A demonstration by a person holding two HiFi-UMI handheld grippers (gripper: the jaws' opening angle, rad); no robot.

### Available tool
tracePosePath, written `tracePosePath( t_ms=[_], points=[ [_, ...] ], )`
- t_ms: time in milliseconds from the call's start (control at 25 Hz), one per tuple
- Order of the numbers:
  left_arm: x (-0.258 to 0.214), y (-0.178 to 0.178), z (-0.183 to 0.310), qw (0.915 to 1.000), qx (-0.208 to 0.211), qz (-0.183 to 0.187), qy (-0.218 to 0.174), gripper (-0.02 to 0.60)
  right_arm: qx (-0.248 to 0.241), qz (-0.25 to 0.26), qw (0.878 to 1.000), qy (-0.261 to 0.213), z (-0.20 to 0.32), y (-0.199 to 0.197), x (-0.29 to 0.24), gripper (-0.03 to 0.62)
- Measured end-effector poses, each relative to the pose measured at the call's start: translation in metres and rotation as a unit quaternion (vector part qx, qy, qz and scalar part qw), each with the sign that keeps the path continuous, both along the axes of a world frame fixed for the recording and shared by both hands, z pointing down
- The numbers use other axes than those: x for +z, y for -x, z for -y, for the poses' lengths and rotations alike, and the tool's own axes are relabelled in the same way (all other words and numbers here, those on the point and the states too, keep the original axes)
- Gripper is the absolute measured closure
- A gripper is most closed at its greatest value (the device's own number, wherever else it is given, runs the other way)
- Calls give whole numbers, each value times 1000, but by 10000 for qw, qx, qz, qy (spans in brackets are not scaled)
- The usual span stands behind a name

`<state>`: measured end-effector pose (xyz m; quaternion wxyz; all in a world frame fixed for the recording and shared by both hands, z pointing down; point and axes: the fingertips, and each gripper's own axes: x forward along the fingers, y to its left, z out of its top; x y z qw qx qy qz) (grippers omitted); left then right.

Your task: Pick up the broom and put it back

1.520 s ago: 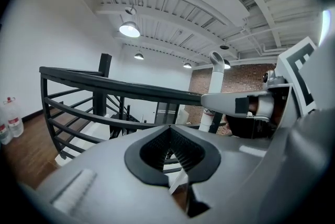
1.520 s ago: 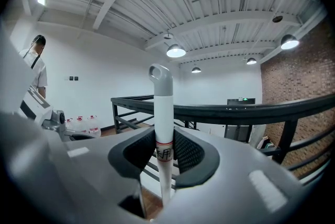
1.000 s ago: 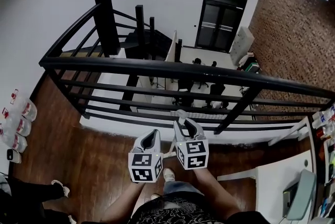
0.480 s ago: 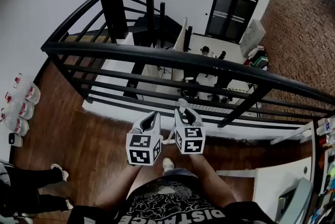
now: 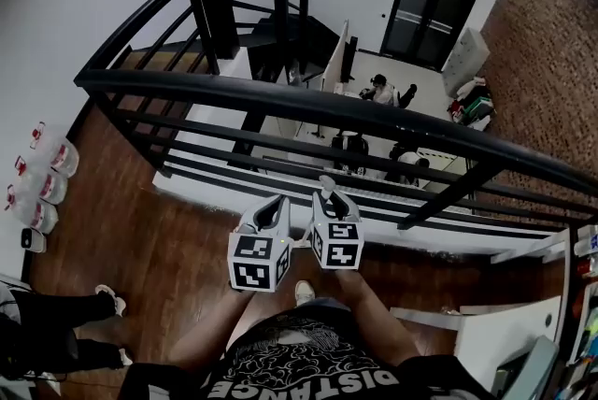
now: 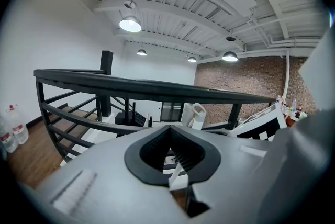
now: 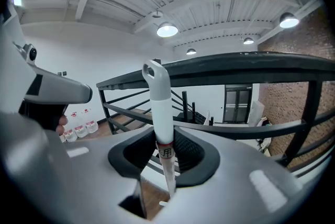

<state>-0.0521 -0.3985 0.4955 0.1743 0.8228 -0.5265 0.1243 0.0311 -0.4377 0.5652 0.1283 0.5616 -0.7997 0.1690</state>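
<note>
Both closed: left gripper (image 5: 275, 204), right gripper (image 5: 329, 200)

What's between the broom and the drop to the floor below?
The black railing, its bars crossing beyond the broom; clearest in the head view.

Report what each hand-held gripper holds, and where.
Right hand-held gripper: broom, gripped on its handle at the red band. Left hand-held gripper: nothing, jaws shut.

One broom (image 7: 159, 108), two grippers (image 5: 272, 205) (image 5: 328, 193), one railing (image 5: 280, 99), four ceiling lamps (image 6: 130, 23), three bottles (image 5: 51, 155), one double door (image 5: 430, 1), one bystander (image 5: 56, 333).
</note>
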Motion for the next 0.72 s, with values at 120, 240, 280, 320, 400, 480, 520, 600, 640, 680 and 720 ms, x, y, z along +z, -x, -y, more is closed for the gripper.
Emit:
tracePosePath(
  t_ms=[120, 240, 280, 320, 400, 480, 520, 600, 640, 680, 720],
  points=[
    [4, -5, 12, 10000, 22, 8, 28, 577, -28, -39, 9999, 96, 15, -1, 10, 496],
    [8, -10, 25, 10000, 13, 4, 67, 577, -42, -95, 9998, 146, 31, -5, 20, 496],
    [9, -11, 29, 10000, 3, -3, 84, 577, -46, -108, 9998, 141, 37, -6, 22, 496],
    [10, -11, 33, 9999, -6, -12, 100, 577, -59, -125, 9998, 135, 42, -7, 22, 496],
    [11, -12, 41, 9999, -8, -27, 115, 577, -96, -179, 9997, 107, 52, -6, 23, 496],
    [11, -15, 47, 9999, 21, -39, 112, 577, -124, -202, 9997, 69, 60, -4, 22, 496],
    [11, -16, 50, 9999, 39, -43, 108, 577, -143, -204, 9997, 59, 64, -4, 22, 496],
    [12, -20, 57, 9999, 64, -49, 108, 577, -184, -224, 9996, 61, 73, -4, 22, 496],
    [13, -21, 61, 9999, 66, -53, 112, 577, -195, -238, 9995, 67, 77, -5, 22, 496],
    [13, -23, 65, 9999, 67, -56, 119, 577, -200, -246, 9995, 74, 82, -6, 23, 496],
    [13, -24, 69, 9999, 70, -58, 123, 577, -202, -247, 9995, 79, 86, -7, 23, 496]
  ],
)
